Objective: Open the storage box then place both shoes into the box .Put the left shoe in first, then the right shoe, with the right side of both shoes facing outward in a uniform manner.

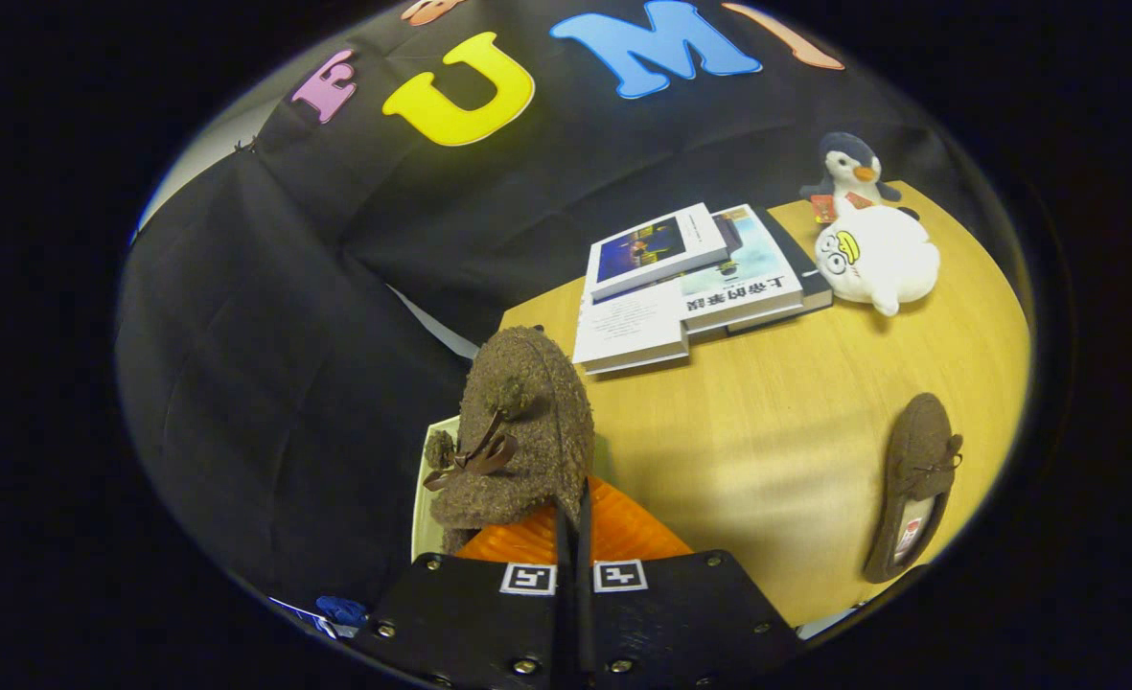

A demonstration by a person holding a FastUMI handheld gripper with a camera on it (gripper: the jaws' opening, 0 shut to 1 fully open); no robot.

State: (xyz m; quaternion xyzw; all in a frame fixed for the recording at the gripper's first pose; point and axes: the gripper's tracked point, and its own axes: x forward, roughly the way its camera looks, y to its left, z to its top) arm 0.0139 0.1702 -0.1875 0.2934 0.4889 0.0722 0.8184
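Hand-held gripper: the hand-held gripper point(572, 537) is clenched, its two fingers drawn nearly together on the edge of a fuzzy brown slipper with a thin brown ribbon bow point(518, 431), which rises just ahead of the fingertips, lifted off the tabletop.

Storage box: directly under the held slipper, just ahead of the fingers, sits a pale-rimmed storage box with a ribbed orange panel point(613, 532); only its near corner and orange surface can be seen, so whether the lid is fully clear cannot be told.

Second shoe: a matching flat brown fuzzy slipper point(913, 484) lies on the light wooden tabletop point(767, 431), well off to the right of the fingers, apart from the box.

Background: beyond the fingers, a loose stack of white-covered books point(690, 283) lies on the far part of the tabletop, with a white round plush toy point(877, 259) and a small grey-and-white plush penguin point(851, 172) to its right.

Stage: by the look of it, the first shoe is being carried over the box, not yet set inside.

Risks: the grip looks to be a thin pinch on soft material, so the slipper could swing or slip free. Lowered at this tilt, it might catch the box rim, or settle with the wrong side facing outward.
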